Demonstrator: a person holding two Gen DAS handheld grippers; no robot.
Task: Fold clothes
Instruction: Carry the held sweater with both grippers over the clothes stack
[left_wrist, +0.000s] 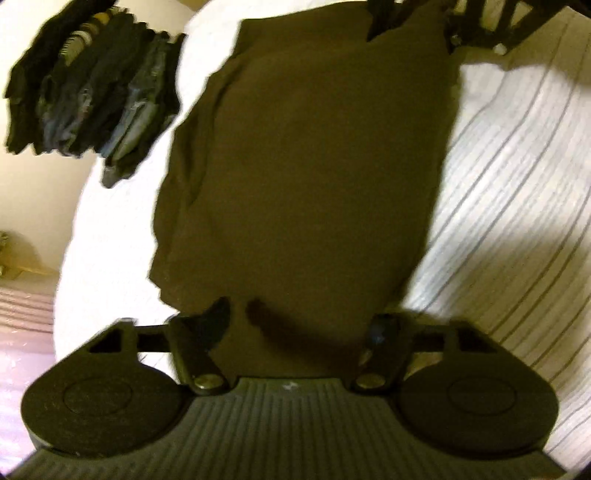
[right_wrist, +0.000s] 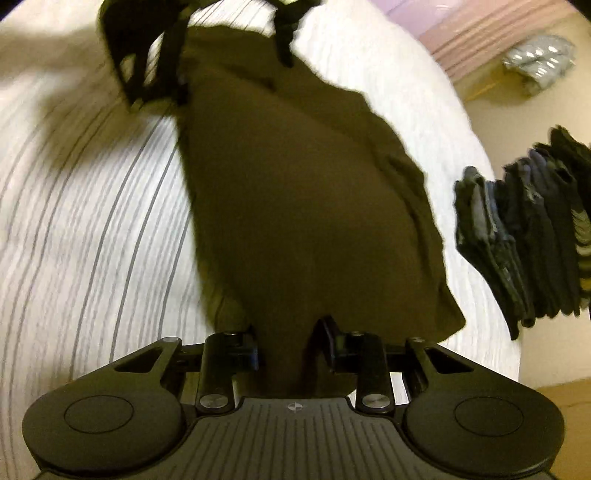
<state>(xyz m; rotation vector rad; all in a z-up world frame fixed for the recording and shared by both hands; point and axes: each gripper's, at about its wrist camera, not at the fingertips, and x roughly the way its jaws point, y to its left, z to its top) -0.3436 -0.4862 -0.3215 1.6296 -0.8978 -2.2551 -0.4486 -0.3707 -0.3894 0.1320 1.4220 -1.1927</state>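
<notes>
Lying flat on the striped bed (left_wrist: 517, 177), dark olive garment (left_wrist: 303, 177) spans both grippers. Left gripper (left_wrist: 299, 325) half-apart over its near edge; right gripper (right_wrist: 286, 339) narrower, cloth between, clamp unclear. Pinch evenly, lift level.

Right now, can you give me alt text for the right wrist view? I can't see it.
The right gripper has the near end of a dark olive garment between its fingers, the cloth stretching away across a white striped bed cover. The left gripper sits at the far end, and a stack of folded dark clothes lies to the right.
</notes>
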